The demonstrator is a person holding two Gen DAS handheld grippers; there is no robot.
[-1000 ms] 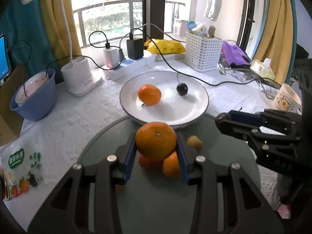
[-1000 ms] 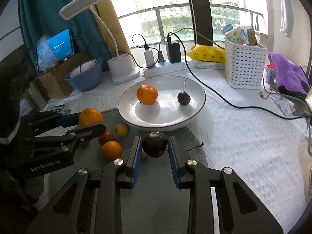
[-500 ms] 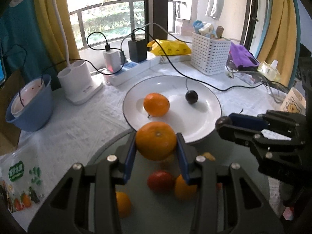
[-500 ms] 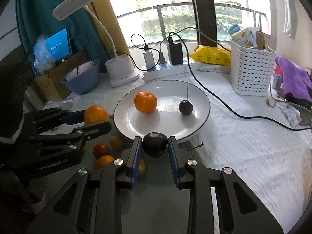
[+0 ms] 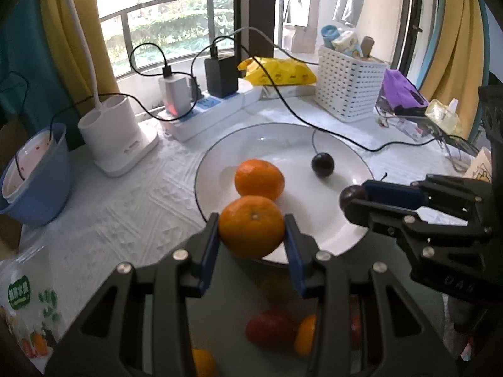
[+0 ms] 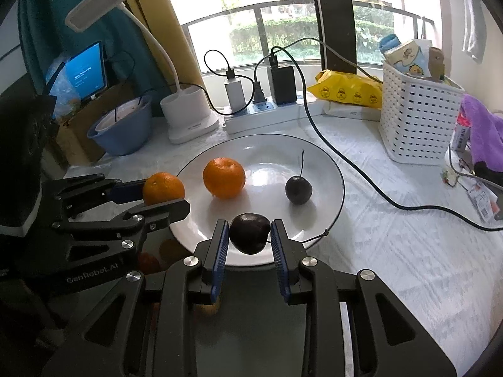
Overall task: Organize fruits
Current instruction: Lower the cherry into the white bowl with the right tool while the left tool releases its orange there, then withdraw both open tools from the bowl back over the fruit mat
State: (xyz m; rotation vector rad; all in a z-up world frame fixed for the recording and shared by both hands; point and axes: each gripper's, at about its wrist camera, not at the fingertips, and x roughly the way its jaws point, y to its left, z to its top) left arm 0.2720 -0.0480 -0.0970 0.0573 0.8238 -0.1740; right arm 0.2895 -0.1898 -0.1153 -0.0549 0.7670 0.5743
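My left gripper (image 5: 251, 231) is clamped on an orange (image 5: 251, 226), its blue pads pressed against both sides of the fruit, which hangs over the near rim of the white plate (image 5: 314, 220). Just beyond my left fingertips a second orange (image 5: 259, 179) sits on the plate, nearly touching the held one in this view, and farther out to the right of it rests a dark cherry (image 5: 322, 164) with its stem standing up. My right gripper (image 6: 250, 234) is closed around a dark plum-like fruit (image 6: 250, 233) (I cannot name it for sure), pinched between the blue pads above the plate's near edge. Ahead of my right fingertips and a little right lies the cherry; ahead and left, the plated orange. In the left wrist view, below and behind my left fingers, several small red and orange fruits (image 5: 270, 328) lie blurred on a dark round surface (image 5: 239, 289). Far beyond both grippers stand a white basket (image 6: 418, 122), a power strip (image 6: 264, 114) with chargers, a white lamp base (image 6: 188, 116) and a blue bowl (image 6: 125, 128).
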